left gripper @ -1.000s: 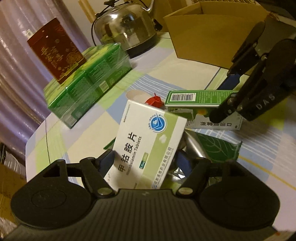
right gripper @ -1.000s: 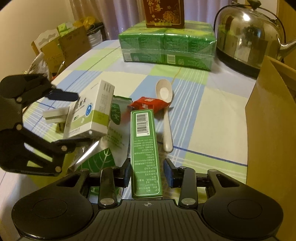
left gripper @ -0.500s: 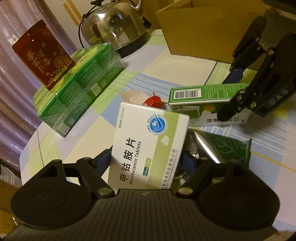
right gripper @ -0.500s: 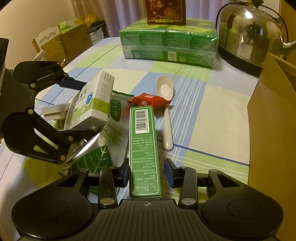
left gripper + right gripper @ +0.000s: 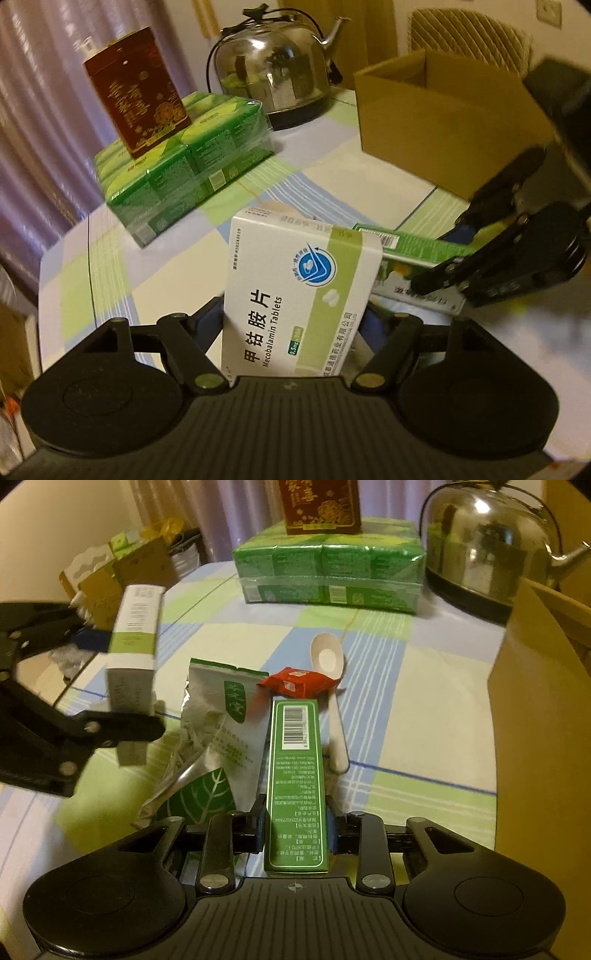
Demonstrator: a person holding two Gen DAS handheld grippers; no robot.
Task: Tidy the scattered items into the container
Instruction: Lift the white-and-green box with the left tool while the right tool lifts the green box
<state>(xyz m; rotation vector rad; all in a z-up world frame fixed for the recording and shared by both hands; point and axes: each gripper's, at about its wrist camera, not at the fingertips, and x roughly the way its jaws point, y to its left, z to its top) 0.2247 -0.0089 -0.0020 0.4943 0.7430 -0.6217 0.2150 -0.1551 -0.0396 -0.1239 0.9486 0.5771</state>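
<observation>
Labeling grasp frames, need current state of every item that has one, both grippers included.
left gripper: shut on white tablet box, lifted
right gripper: shut on green box
cardboard box: open top
foil pouch: torn open, crumpled, on table
red packet: sealed, lying on white spoon

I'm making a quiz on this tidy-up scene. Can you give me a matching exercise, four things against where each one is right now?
Things:
1. white tablet box
2. long green box
3. dark red box
4. red packet

Places:
A. on the green shrink-wrapped pack
B. in the right gripper
C. on the cloth by the white spoon
D. in the left gripper

Pairs: 1-D, 2-B, 3-A, 4-C
</observation>
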